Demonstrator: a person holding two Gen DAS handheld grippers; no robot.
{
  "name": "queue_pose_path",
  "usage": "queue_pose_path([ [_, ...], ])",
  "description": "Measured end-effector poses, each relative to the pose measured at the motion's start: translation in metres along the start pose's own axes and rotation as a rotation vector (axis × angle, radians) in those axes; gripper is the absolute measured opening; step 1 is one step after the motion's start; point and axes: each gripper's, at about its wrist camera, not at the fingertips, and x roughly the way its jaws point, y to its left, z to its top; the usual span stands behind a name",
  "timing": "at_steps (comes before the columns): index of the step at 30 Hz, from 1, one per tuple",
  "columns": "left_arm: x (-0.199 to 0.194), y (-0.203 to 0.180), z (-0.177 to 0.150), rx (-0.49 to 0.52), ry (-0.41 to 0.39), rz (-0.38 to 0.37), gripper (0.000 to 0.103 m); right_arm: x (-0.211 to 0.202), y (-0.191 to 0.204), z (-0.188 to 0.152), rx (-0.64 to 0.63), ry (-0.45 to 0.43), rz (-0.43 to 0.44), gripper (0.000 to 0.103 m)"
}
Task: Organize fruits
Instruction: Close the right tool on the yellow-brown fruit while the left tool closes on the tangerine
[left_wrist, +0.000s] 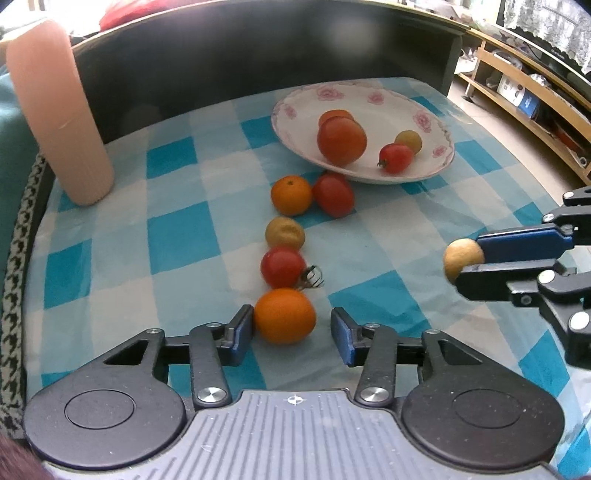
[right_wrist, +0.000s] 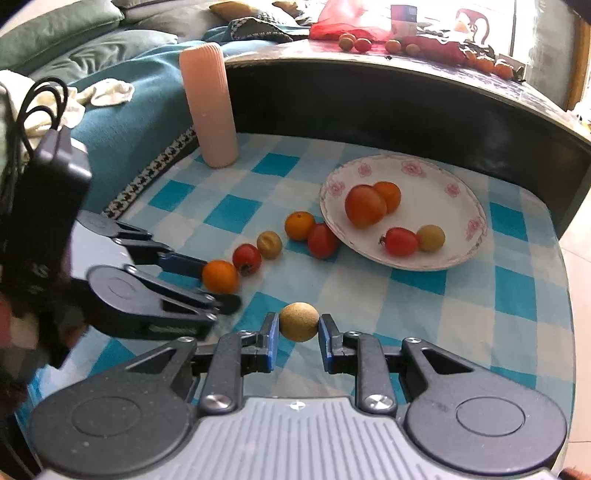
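Two wrist fisheyes, both looking steeply down along their own fingers at one checked tablecloth (left_wrist: 177, 236).

The left wrist view sits low at the table's near edge, close over the line of fruit, and faces the flowered plate (left_wrist: 295, 107) by the dark back wall. The right wrist view looks from the near edge further right. Both share the plate, the fruit row and the pink ribbed vase (right_wrist: 210, 103) at the far left corner; each sees the other gripper at its side edge.

Left tool (left_wrist: 291, 328) jaws apart around round orange fruit (left_wrist: 284, 315) on blue-white checked cloth (left_wrist: 177, 236); right tool (left_wrist: 466, 261) clamps tan round fruit (left_wrist: 461, 256); floral-rimmed white plate (left_wrist: 295, 110) holds four fruits
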Motion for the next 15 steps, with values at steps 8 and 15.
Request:
queue_pose_path([
  [8,-0.003,-0.005,0.002,0.004,0.005,0.004,0.042,0.010,-0.010,0.005,0.003,0.004,-0.004,0.038],
  [15,-0.009,-0.019,0.003,0.013,-0.003,-0.008,0.042,0.011,-0.018,0.008,0.018,0.000,-0.025,0.038],
])
